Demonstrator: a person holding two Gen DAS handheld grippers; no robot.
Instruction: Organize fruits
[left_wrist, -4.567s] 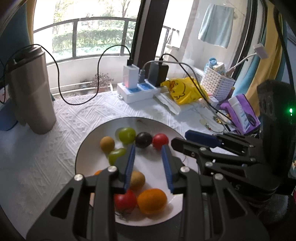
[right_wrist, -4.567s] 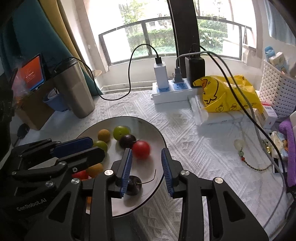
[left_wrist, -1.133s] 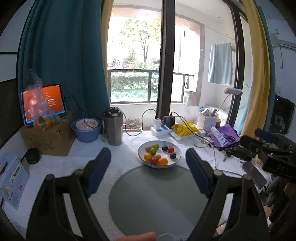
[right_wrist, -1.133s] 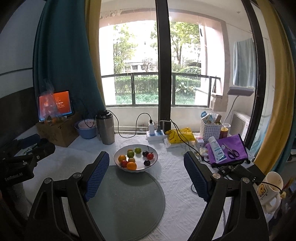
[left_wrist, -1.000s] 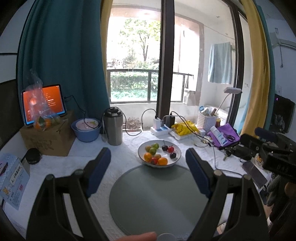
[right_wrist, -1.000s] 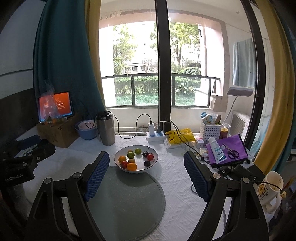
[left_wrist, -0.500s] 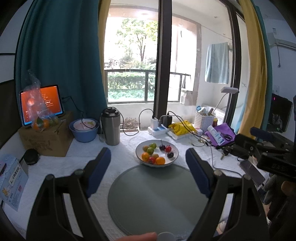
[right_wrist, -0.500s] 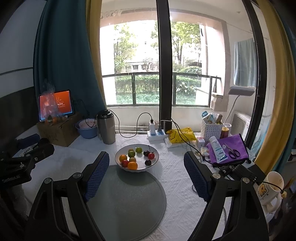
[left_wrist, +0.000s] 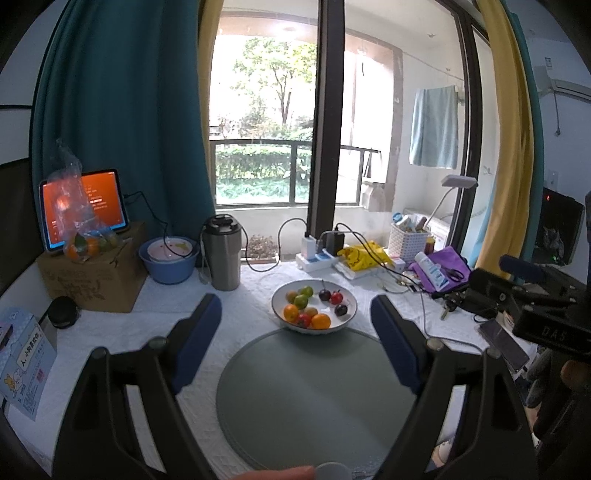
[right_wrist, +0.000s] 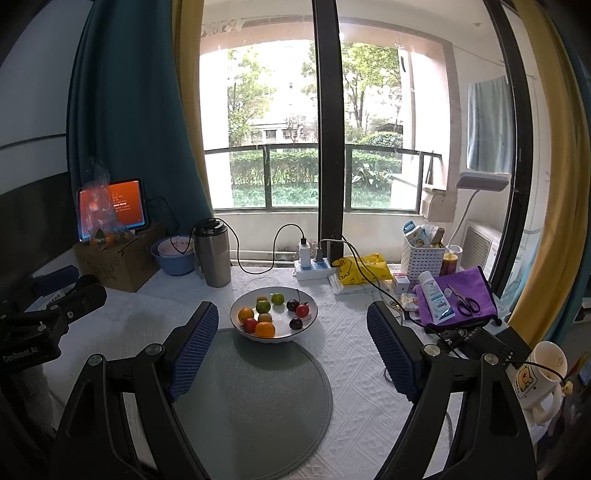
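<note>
A white bowl (left_wrist: 280, 318) (right_wrist: 312, 321) holds several small fruits: oranges (left_wrist: 320, 321), green ones (left_wrist: 303, 301), a red tomato (right_wrist: 302, 310) and dark plums (right_wrist: 296, 323). It stands on the white cloth just behind a round grey mat (left_wrist: 314, 391) (right_wrist: 255, 402). My left gripper (left_wrist: 295, 343) is wide open and empty, held back over the mat. My right gripper (right_wrist: 291, 350) is wide open and empty too, equally far back. The right gripper shows at the right of the left wrist view (left_wrist: 524, 295).
A steel tumbler (left_wrist: 224, 254), blue basin (left_wrist: 168, 260), cardboard box (left_wrist: 92, 280) with a tablet (left_wrist: 85, 210) stand at back left. A power strip (right_wrist: 314, 269), yellow bag (right_wrist: 364, 271), white basket (right_wrist: 423, 254), purple cloth (right_wrist: 458, 295) and a mug (right_wrist: 543, 376) crowd the right.
Since 4.6 s ago both grippers have pulled well back from the bowl and opened wide. Over the last second the views shifted only slightly.
</note>
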